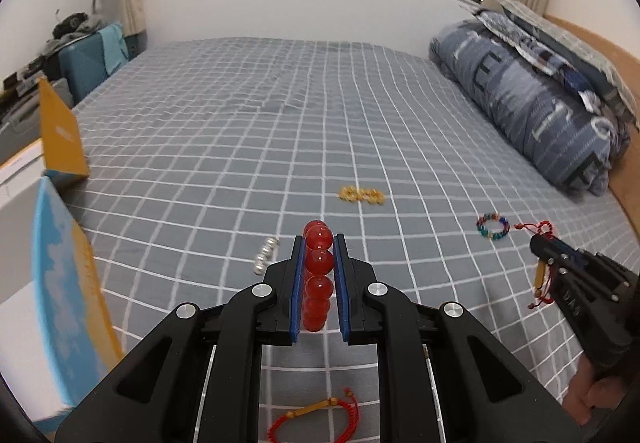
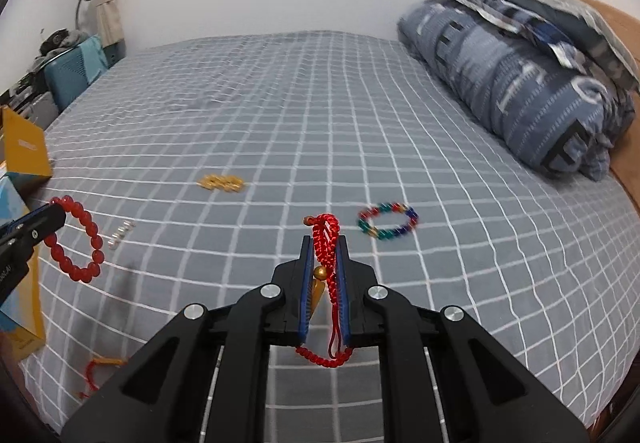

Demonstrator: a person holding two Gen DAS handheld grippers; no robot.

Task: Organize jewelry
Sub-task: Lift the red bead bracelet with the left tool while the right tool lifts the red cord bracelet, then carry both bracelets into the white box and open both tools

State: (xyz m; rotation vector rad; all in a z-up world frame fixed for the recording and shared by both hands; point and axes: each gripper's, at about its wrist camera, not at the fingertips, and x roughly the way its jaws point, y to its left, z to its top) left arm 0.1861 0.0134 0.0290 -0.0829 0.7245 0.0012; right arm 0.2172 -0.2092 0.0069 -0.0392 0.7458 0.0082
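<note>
My left gripper [image 1: 318, 243] is shut on a red bead bracelet [image 1: 318, 263], held above the grey checked bed; in the right wrist view the same bracelet [image 2: 76, 239] hangs from that gripper at the left edge. My right gripper [image 2: 325, 243] is shut on a red braided cord bracelet [image 2: 326, 239] with a gold bead, its loop dangling below the pads. On the bed lie a gold bead bracelet [image 2: 221, 183], a multicoloured bead bracelet [image 2: 387, 221], a small silver bead piece [image 2: 120, 235] and another red cord bracelet [image 1: 316, 417].
A yellow and blue box [image 1: 60, 283] with its lid up stands at the bed's left edge. A folded blue quilt [image 1: 532, 103] and pillows lie along the right side. A blue suitcase [image 1: 90, 59] stands beyond the bed at the far left.
</note>
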